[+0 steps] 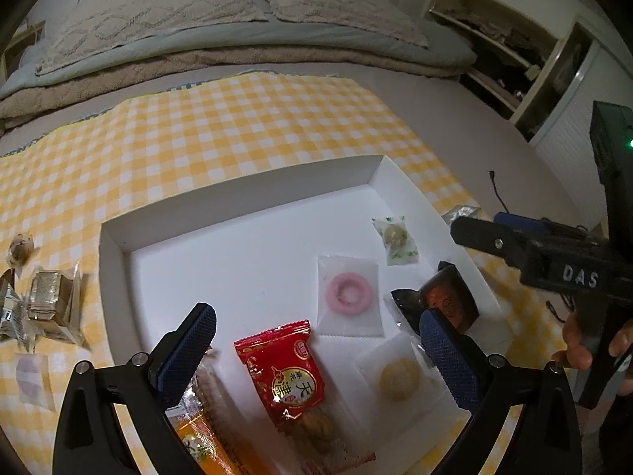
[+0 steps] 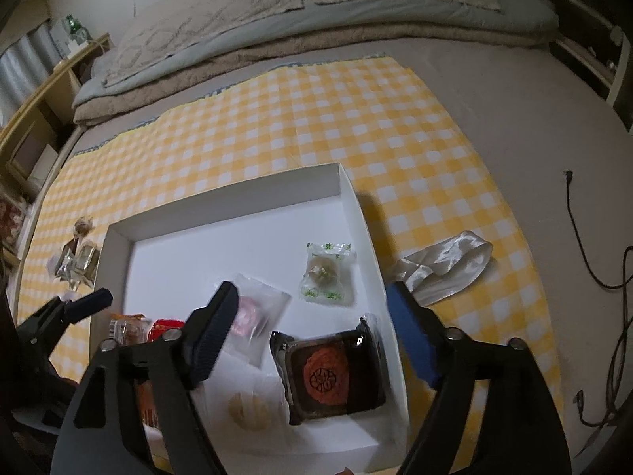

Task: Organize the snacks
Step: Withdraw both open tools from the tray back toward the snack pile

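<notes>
A white shallow box (image 1: 118,237) (image 2: 356,206) lies on a yellow checked cloth (image 1: 237,126) (image 2: 415,138). In it lie a pink ring cookie (image 1: 348,293), a red packet (image 1: 283,372), a round pale cookie (image 1: 398,379) (image 2: 249,409), a green-printed candy (image 1: 395,237) (image 2: 326,271) and a dark-wrapped mooncake (image 1: 447,297) (image 2: 332,372). My left gripper (image 1: 316,352) is open above the red packet. My right gripper (image 2: 312,340) is open, with the mooncake lying loose between its fingers; it also shows at the right of the left wrist view (image 1: 554,253).
Several wrapped snacks (image 1: 51,304) (image 2: 77,257) lie on the cloth left of the box. A silvery wrapper (image 2: 447,265) lies right of it. A cable (image 2: 585,245) runs on the bed at right. Pillows and folded blankets (image 1: 237,31) lie beyond.
</notes>
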{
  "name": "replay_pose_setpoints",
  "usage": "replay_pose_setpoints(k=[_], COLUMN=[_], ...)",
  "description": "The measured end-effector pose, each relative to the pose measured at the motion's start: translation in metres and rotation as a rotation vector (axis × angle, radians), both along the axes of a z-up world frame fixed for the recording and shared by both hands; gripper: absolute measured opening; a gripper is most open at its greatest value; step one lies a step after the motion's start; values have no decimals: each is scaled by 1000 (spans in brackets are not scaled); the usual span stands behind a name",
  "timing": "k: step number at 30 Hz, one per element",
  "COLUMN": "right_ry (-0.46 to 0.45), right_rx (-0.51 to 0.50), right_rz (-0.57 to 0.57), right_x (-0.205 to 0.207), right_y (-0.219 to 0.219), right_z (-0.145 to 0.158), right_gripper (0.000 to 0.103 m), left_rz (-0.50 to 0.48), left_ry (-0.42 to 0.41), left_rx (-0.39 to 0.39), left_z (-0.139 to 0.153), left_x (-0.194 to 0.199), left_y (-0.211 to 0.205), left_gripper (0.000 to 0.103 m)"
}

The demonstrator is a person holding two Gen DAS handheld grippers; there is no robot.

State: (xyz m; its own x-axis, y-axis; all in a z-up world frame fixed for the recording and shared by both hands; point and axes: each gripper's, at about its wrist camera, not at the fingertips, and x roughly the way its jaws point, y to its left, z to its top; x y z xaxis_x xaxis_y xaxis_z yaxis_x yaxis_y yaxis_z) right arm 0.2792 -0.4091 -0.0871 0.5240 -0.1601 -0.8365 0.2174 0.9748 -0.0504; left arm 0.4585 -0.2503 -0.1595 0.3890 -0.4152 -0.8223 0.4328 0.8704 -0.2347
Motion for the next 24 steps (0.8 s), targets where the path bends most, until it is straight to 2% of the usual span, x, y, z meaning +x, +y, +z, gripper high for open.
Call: replay_pose_setpoints(k=[4, 9, 14, 24], right_ry=[-12, -36, -60, -144], right_rx=[-22, 2, -18, -35], right_rz=[8, -5, 2, 20], right_x=[-9, -22, -34, -56], right_y=[4, 4, 12, 32], right_z=[5, 11, 18, 42], right_gripper=[103, 103, 103, 103], left_rz=[-1, 8, 11, 65], left_ry=[-14, -25, -48, -114], left_rx=[3, 6, 2, -22], left_z=[9, 19, 34, 69], left_x=[-10, -21, -31, -47], left_y=[6, 15, 25, 69], left_gripper=[103, 103, 103, 103])
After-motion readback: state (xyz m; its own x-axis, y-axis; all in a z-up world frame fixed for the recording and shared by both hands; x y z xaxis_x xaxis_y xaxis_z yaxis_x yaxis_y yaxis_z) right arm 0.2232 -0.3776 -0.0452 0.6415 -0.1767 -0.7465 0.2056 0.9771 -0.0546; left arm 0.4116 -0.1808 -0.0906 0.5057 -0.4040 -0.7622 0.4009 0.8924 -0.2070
